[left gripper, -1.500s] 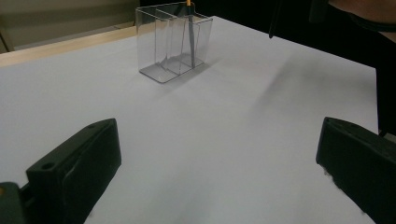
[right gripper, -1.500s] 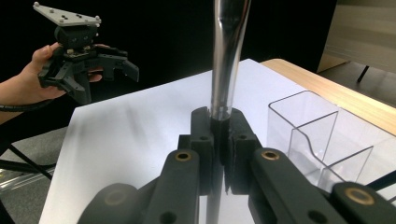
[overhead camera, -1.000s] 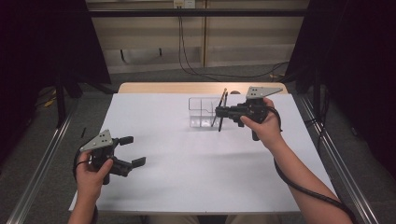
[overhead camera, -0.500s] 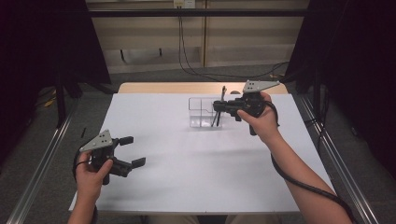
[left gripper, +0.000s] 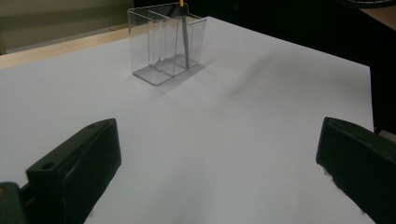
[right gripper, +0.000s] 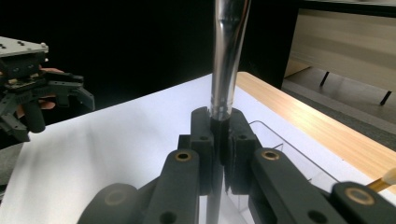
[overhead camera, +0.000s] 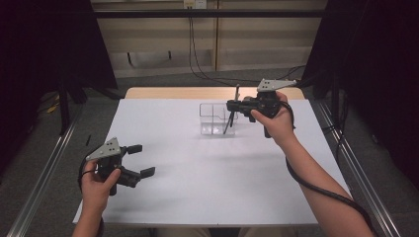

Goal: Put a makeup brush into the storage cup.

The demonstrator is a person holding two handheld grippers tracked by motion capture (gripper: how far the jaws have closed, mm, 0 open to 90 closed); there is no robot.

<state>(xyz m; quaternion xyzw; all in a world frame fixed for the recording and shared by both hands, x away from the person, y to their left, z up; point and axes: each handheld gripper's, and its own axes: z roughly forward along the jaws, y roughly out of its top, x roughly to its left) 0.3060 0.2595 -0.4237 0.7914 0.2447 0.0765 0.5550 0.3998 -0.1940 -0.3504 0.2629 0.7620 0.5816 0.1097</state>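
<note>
Brush clamped upright over clear box.
Right gripper (right gripper: 219, 140) pinches the slim black-and-silver brush (right gripper: 227, 56) at centre frame, above the clear plastic divided box (overhead camera: 216, 118); left gripper (overhead camera: 138, 160), lower left, gapes wide.

A lab-like recording booth: a white-topped table (overhead camera: 207, 187) on a wooden bench (overhead camera: 168, 93) sits between metal rails (overhead camera: 44, 173), black curtains (overhead camera: 44, 44) at both sides and cables (overhead camera: 192, 44) hanging down the far wall.

Handheld gripper units, appearance

Left gripper (overhead camera: 137, 160) and right gripper (overhead camera: 230, 105): black bodies, blocky black jaws, brass-coloured pivot pins, grey three-cornered top plates, black trailing cables. Forearms bare, no sleeves.
</note>
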